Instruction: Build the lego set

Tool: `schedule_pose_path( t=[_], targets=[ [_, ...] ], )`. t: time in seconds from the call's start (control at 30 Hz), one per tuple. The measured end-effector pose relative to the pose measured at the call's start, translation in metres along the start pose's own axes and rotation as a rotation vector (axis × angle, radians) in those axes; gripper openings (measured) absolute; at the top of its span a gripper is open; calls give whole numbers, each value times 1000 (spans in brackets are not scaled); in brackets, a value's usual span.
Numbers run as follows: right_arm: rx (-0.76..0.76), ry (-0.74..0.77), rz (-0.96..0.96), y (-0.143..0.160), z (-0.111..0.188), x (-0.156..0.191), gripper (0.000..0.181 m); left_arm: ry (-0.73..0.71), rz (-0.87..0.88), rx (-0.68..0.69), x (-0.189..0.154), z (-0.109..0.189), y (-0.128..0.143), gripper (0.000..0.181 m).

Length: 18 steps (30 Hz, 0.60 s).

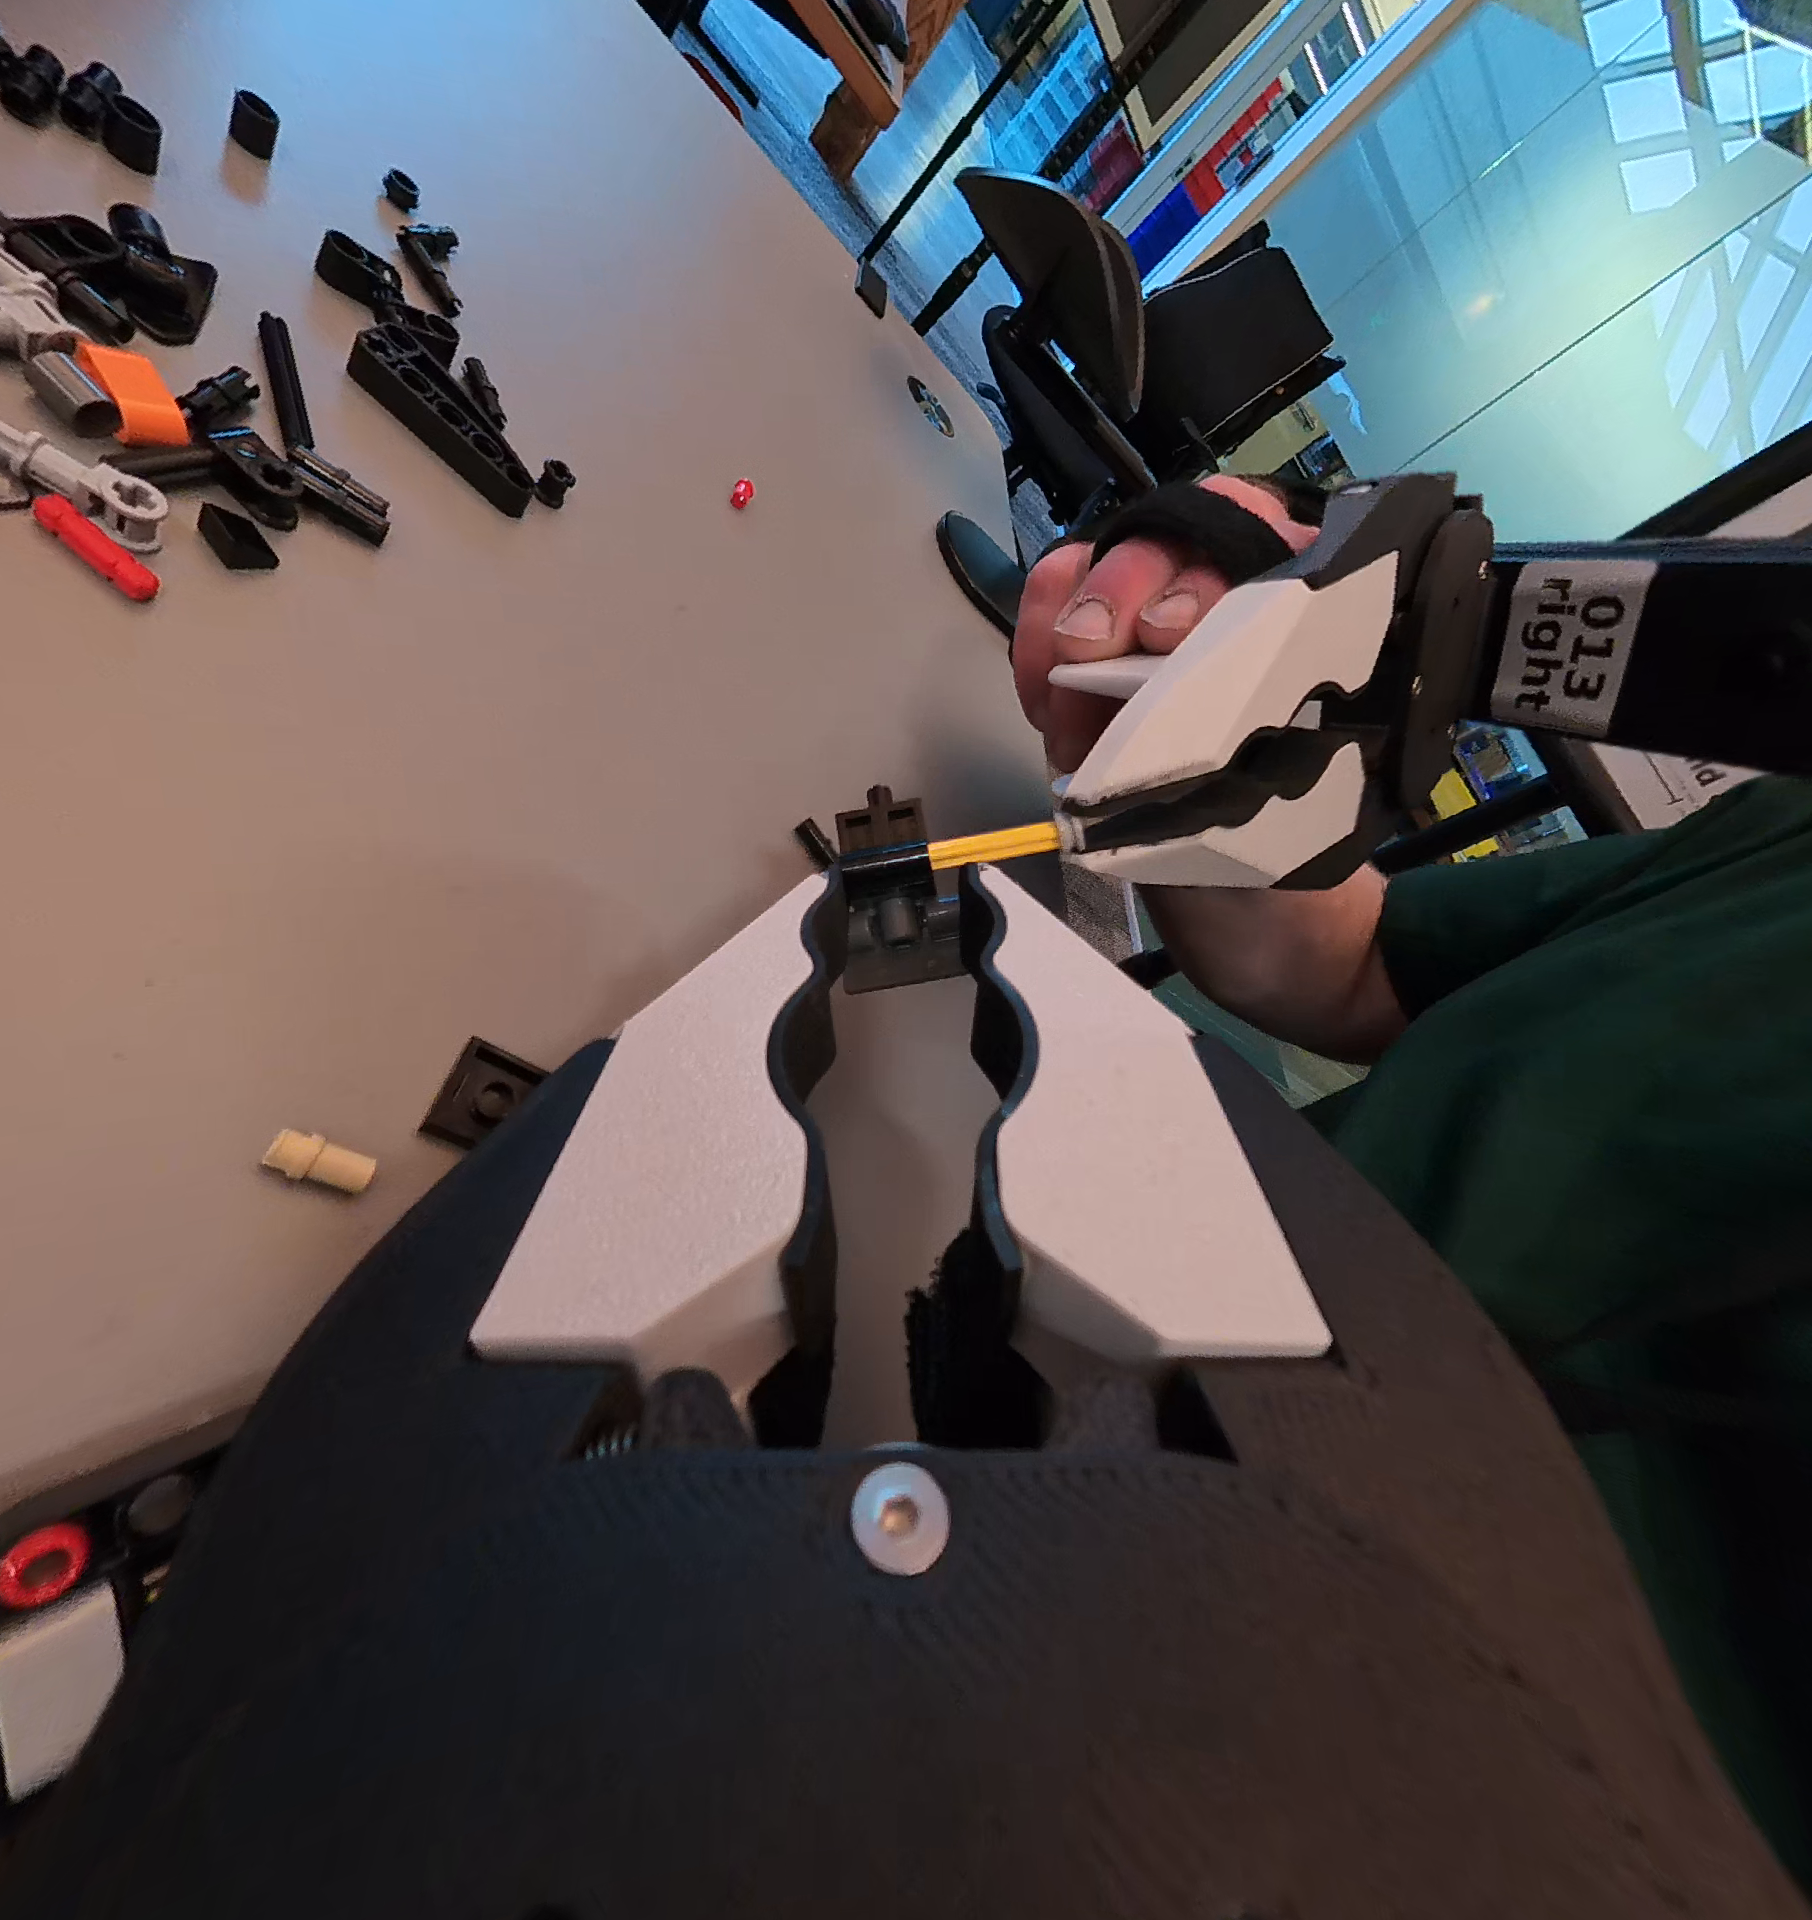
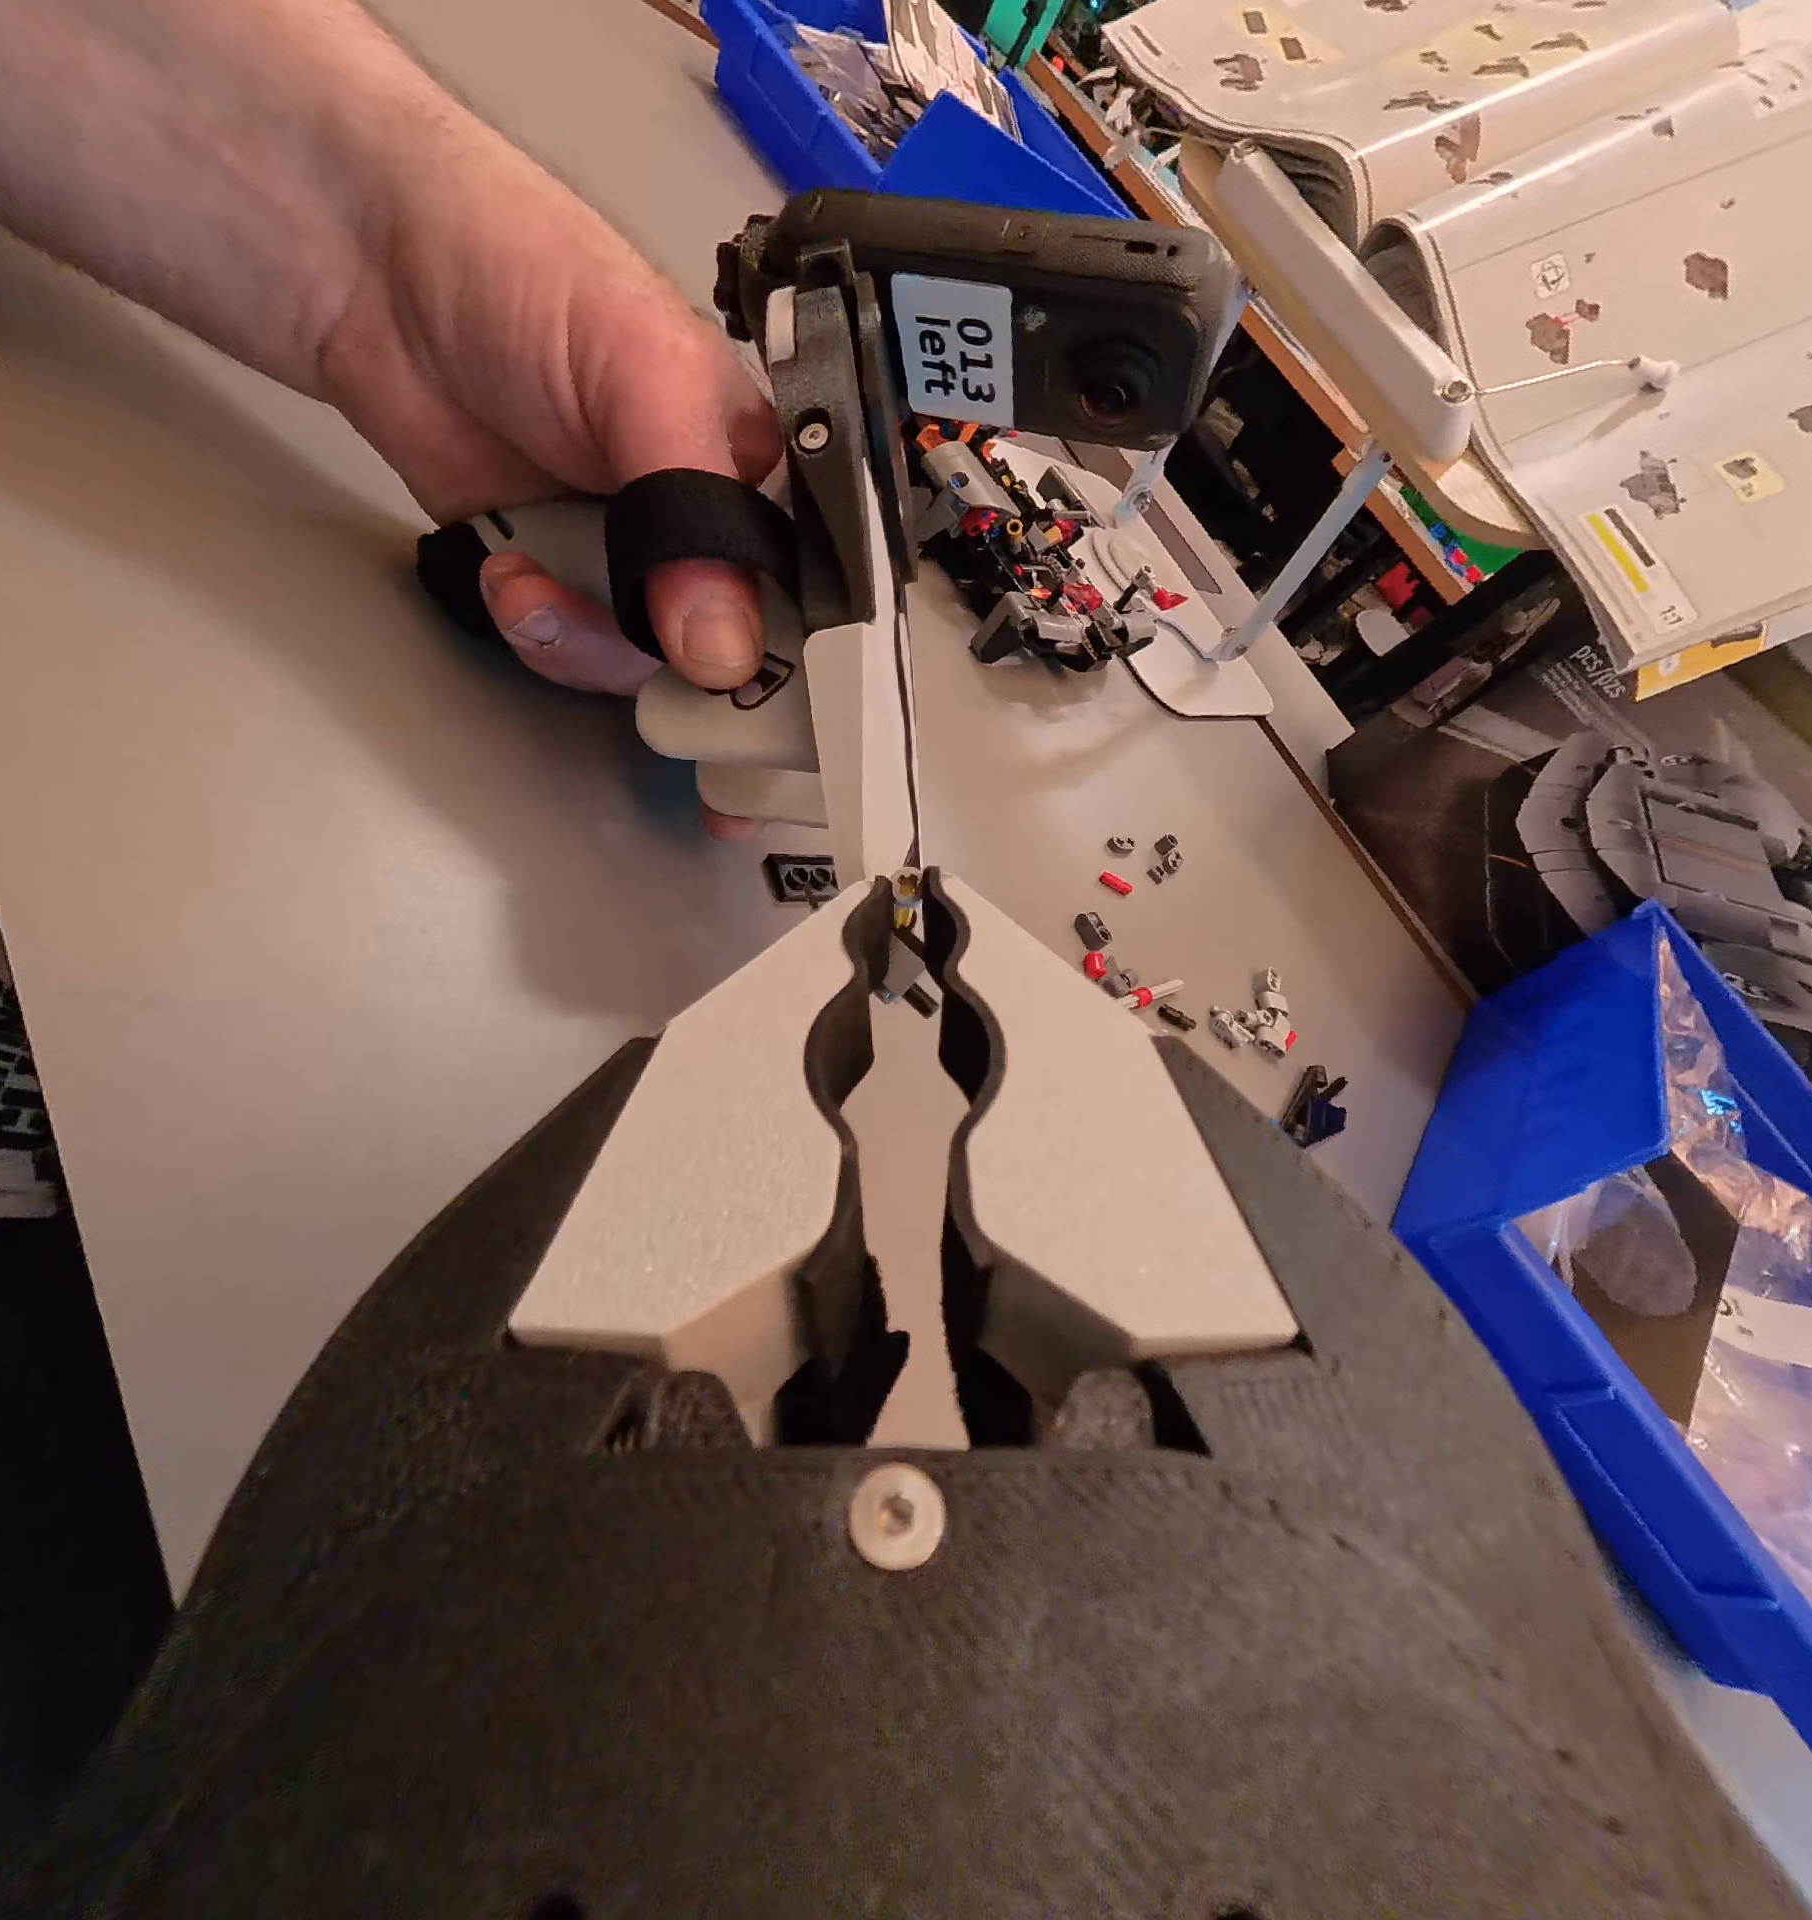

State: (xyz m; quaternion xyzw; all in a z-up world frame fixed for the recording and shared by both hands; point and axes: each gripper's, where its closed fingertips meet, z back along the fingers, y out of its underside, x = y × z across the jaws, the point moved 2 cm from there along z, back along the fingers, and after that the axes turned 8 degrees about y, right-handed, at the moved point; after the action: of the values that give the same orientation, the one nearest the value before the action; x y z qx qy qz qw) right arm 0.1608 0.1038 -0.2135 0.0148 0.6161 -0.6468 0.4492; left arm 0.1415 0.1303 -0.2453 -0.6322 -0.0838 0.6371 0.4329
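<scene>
My left gripper (image 1: 902, 891) is shut on a small black and dark grey lego assembly (image 1: 886, 914), held just above the beige table (image 1: 414, 831). A yellow axle (image 1: 990, 844) sticks out of the assembly's black top piece toward the right. My right gripper (image 1: 1070, 821) is shut on the axle's far end. In the right wrist view my right gripper (image 2: 907, 883) pinches the yellow axle (image 2: 904, 906) end-on. A grey and black part (image 2: 907, 982) shows between its jaws. The left gripper's fingers (image 2: 866, 748) come down edge-on from above to meet it.
Loose black, grey, red and orange parts (image 1: 258, 364) lie at the far left, with a black plate (image 1: 481, 1091), a cream pin (image 1: 318, 1161) and a red bit (image 1: 741, 491) nearer. A partial build (image 2: 1047, 592), small scattered parts (image 2: 1172, 987), blue bins (image 2: 1660, 1299) and an open instruction book (image 2: 1556, 260) are to the right. My left gripper's tips are some 7 centimetres from the black plate (image 1: 481, 1091).
</scene>
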Motion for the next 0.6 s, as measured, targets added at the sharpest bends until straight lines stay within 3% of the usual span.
schedule_pose_path(
  t=[0.6],
  targets=[
    [-8, 85, 86, 5, -4, 2, 2, -16, 46, 6, 6, 0, 0, 19]
  ],
)
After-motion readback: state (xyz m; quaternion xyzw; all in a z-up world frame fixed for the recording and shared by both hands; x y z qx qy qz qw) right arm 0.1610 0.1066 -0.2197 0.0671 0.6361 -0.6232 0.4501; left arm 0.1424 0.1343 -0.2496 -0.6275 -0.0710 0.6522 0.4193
